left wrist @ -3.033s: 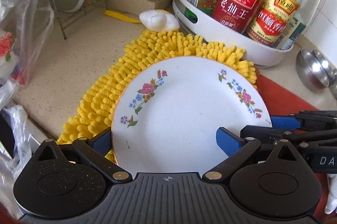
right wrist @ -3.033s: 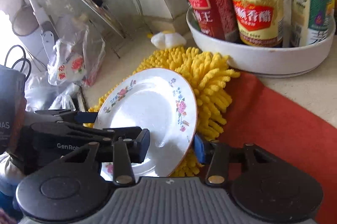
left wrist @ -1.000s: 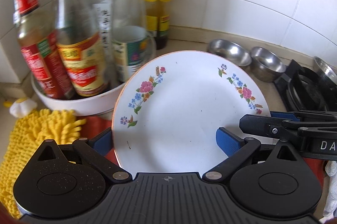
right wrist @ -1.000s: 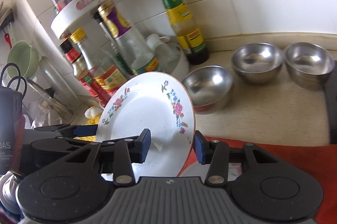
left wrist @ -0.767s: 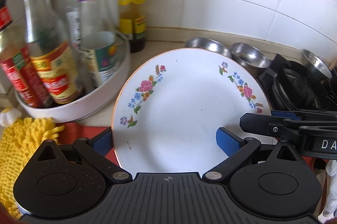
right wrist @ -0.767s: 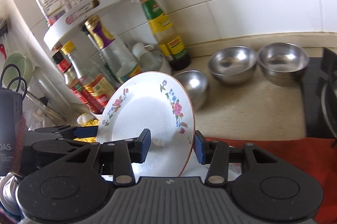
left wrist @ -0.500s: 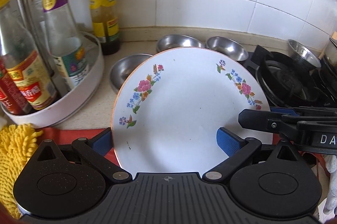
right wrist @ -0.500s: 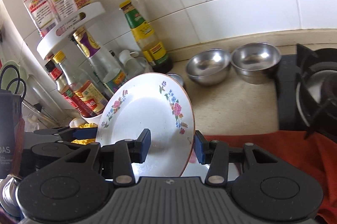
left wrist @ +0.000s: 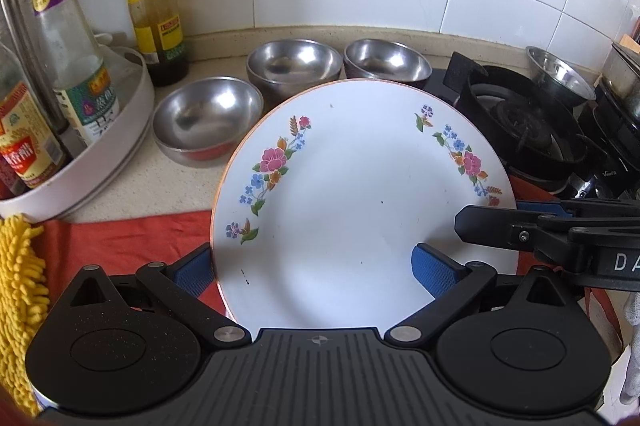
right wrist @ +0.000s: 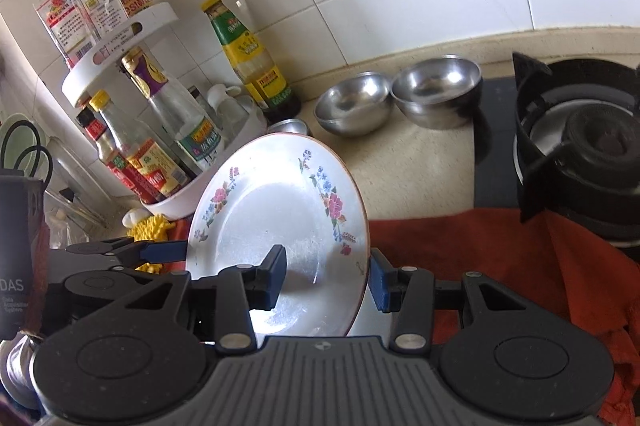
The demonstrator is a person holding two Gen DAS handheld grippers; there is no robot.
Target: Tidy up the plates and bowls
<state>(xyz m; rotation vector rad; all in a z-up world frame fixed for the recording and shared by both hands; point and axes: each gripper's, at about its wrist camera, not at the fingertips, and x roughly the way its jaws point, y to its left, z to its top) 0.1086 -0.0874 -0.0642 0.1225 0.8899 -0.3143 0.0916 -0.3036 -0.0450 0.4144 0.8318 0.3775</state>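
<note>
Already aloft: one plate, two grips, bowls dead ahead

Both sets of jaws are closed down on the same floral plate (left wrist: 360, 202), each on its own side of the rim. The left gripper (left wrist: 316, 278) has the plate's near edge seated between its blue pads, one pad against the back of the rim at the left, the other pressed on the white face at the right. The right gripper (right wrist: 328, 276) pinches the rim on the opposite side, one pad on the face and one behind the edge. Neither has anything else in hold.

The plate is off the surface (left wrist: 132, 186), tilted up with its painted face toward the left wrist camera and its far edge pointing at the wall. It hangs above an orange-red cloth (right wrist: 500, 246).

Straight beyond that far edge sit the steel bowls (left wrist: 294, 64) (three show plainly, one nearest the bottle tray (left wrist: 120, 142), two by the wall). A gas burner (right wrist: 580, 150) lies off to the right gripper's side.

So the deciding relation, as I judge it, is forward and down: any setting-down spot lies between the plate's leading edge and the bowls, and the left gripper's side sits closer to the nearest bowl.
</note>
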